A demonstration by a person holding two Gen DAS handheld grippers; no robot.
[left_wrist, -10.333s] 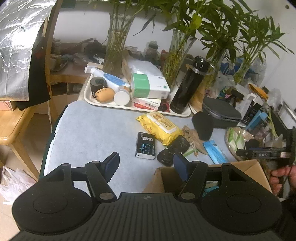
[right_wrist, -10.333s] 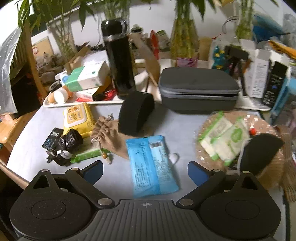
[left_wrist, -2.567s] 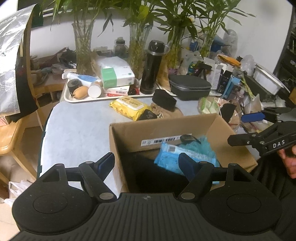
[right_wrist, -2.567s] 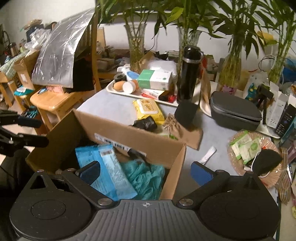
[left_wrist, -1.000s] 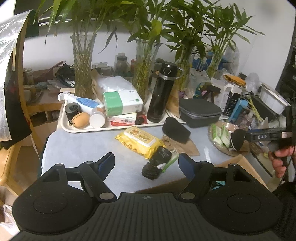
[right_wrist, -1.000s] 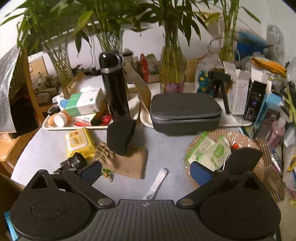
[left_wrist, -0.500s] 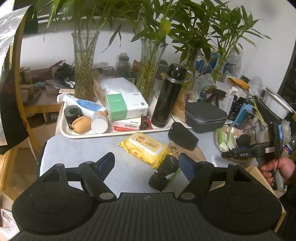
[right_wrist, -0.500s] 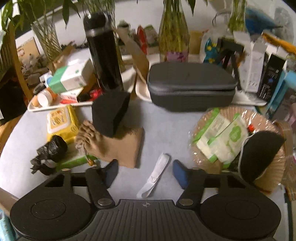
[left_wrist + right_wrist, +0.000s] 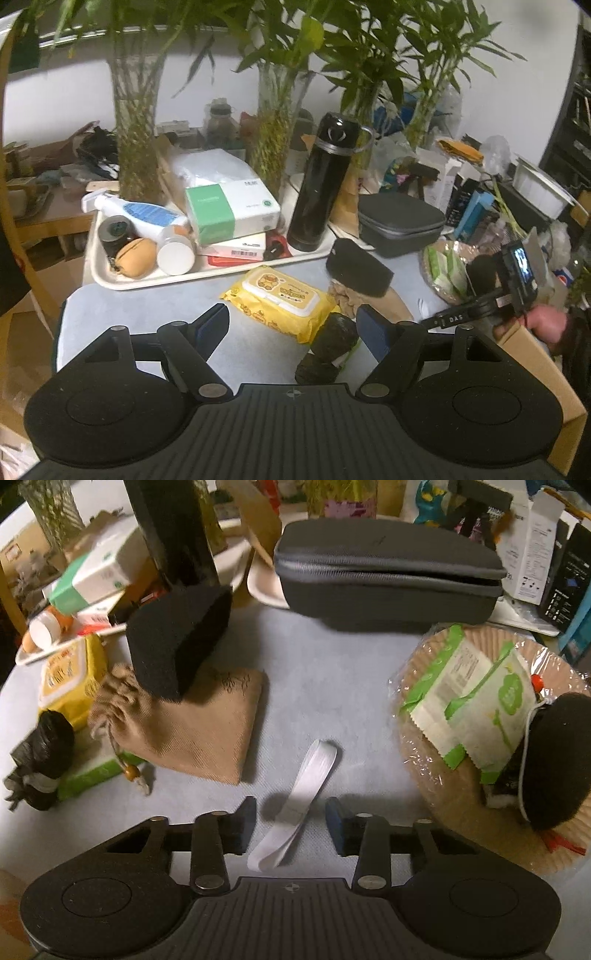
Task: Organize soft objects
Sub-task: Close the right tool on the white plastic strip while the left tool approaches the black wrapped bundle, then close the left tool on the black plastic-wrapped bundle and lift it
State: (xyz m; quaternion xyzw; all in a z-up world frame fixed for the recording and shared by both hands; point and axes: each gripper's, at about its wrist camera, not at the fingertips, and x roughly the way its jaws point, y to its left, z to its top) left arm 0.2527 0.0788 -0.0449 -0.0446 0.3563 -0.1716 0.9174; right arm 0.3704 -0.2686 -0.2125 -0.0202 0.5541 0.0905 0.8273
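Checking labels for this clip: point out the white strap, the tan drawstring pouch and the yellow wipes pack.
white strap (image 9: 309, 783), right wrist view, middle of the band
tan drawstring pouch (image 9: 207, 731), right wrist view, flat cloth body
yellow wipes pack (image 9: 280, 295), left wrist view, lid flap

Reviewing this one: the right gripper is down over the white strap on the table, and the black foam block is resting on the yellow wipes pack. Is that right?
Not quite. In the right wrist view the black foam block rests on the tan drawstring pouch, not the yellow wipes pack. The right gripper, jaws closing, is indeed over the white strap.
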